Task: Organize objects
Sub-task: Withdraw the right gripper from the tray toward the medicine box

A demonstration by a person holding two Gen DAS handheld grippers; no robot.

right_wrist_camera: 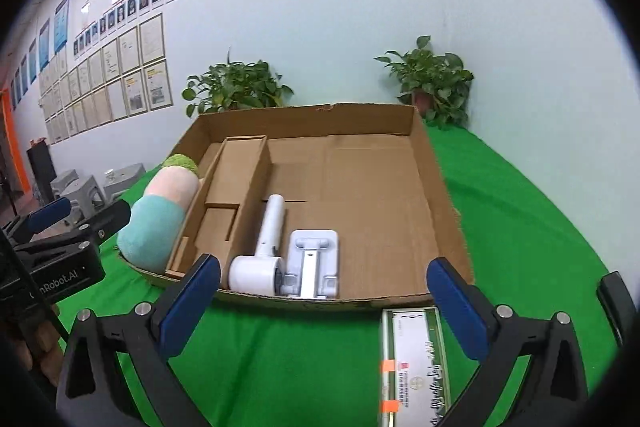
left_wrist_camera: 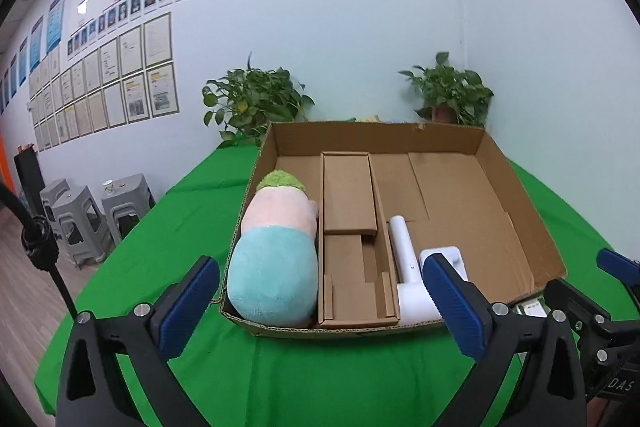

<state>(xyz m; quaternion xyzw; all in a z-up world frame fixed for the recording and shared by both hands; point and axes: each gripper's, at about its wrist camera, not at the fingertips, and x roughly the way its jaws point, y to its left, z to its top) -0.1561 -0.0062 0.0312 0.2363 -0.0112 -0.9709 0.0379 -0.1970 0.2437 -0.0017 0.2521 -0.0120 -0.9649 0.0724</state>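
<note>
An open cardboard box (left_wrist_camera: 492, 163) (right_wrist_camera: 436, 187) lies on the green table. Inside at its left lies a plush toy (left_wrist_camera: 276, 251) (right_wrist_camera: 160, 219) with teal, pink and green parts. Beside it sit cardboard inserts (left_wrist_camera: 348, 195) (right_wrist_camera: 236, 179), then a white hair dryer (left_wrist_camera: 406, 267) (right_wrist_camera: 264, 247) and a white folding stand (right_wrist_camera: 314, 259). A green-and-white medicine box (right_wrist_camera: 416, 363) lies on the cloth in front of the cardboard box, between my right gripper's fingers. My left gripper (left_wrist_camera: 320, 307) is open and empty before the box. My right gripper (right_wrist_camera: 324, 307) is open, above the cloth.
Two potted plants (left_wrist_camera: 252, 99) (left_wrist_camera: 452, 91) stand behind the box at the wall. Grey stools (left_wrist_camera: 88, 215) stand on the floor to the left. The left gripper's body (right_wrist_camera: 60, 251) shows at the left of the right wrist view.
</note>
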